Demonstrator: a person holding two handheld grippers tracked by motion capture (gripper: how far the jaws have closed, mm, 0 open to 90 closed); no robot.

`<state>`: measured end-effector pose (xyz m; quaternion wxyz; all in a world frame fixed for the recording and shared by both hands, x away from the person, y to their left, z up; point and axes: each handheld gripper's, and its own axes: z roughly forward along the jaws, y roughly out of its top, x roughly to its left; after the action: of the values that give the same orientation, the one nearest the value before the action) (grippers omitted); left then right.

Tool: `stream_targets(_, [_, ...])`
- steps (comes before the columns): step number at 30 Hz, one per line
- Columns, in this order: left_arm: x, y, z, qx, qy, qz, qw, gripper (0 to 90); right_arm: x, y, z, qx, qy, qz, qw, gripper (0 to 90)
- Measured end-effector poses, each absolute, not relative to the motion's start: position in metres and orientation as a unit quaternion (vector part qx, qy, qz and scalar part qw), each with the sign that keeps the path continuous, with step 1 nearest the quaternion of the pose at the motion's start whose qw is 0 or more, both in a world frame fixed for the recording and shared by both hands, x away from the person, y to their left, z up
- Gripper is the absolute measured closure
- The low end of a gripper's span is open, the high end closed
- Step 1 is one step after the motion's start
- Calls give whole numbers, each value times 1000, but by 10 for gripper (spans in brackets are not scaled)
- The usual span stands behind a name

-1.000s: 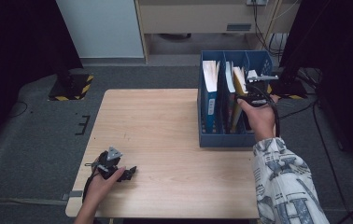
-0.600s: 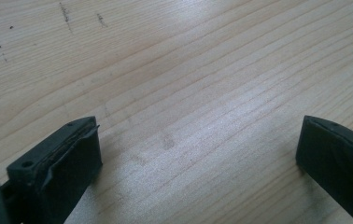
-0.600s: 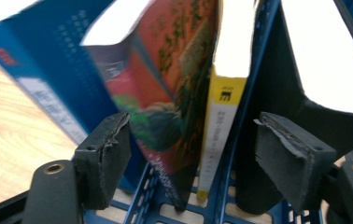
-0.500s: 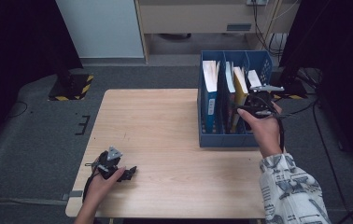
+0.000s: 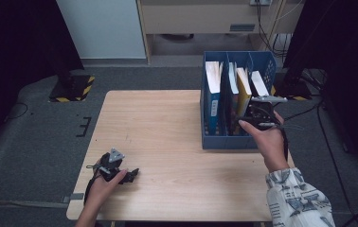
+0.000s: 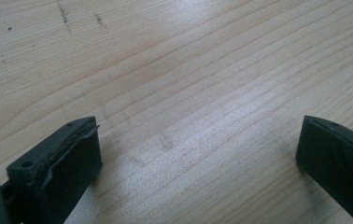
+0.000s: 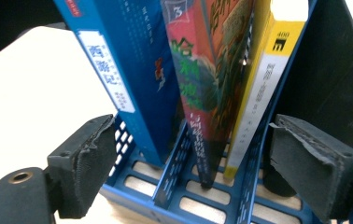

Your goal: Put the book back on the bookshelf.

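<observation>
The right gripper (image 5: 257, 115) hangs at the near end of the rack (image 5: 209, 142), a blue slotted file holder that stands on the far right part of the table (image 5: 167, 123). Its jaws have just been opening and now stand wide apart, with nothing pinched between the pads; in the right gripper view (image 7: 186, 163) they frame the rack's near wall and the lower ends of the books without touching them. Three books stand upright in the rack's slots there: a blue book (image 7: 123, 70) on the left, leaning slightly; a red book (image 7: 207, 70) with a green and orange cover in the next slot; and a yellow book (image 7: 268, 79) with a white spine just right of it. A dark, flat thing (image 7: 338, 70) rises behind the right jaw; what it is cannot be told. From the high view the books' white top edges (image 5: 213, 73) show above the rack's walls, and the right hand (image 5: 267, 139) holds the gripper just in front of the middle slots, a patterned sleeve (image 5: 298, 198) at the near edge of the table. The left gripper (image 5: 120, 170) lies low on the near left corner of the table, well apart from the rack, held by the left hand (image 5: 103, 187). In the left gripper view (image 6: 198, 154) its jaws are spread wide over bare wood grain, nothing between them.
</observation>
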<state>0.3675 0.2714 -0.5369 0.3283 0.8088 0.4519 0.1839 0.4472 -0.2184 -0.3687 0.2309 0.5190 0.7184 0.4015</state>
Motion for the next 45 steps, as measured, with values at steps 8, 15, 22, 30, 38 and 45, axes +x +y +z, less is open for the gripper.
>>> stream_targets(8, [368,271,-537,809,451,183,329,0,422,-219,-376,507,724,416,213,99])
stream_targets(15, [369,271,-537,810,450,183,329,0,412,-213,-384,493,734,421,203,89])
stream_targets(22, [369,269,-537,811,448,181,329,0,400,-205,-400,474,747,425,193,82])
stream_targets(30, [370,268,-537,812,446,181,329,0,393,-196,-428,470,756,420,174,85])
stream_targets(38, [371,268,-536,817,441,179,327,0,395,-188,-442,464,765,412,171,89])
stream_targets(45, [372,267,-537,817,439,179,328,0,400,-177,-447,459,768,414,169,89])
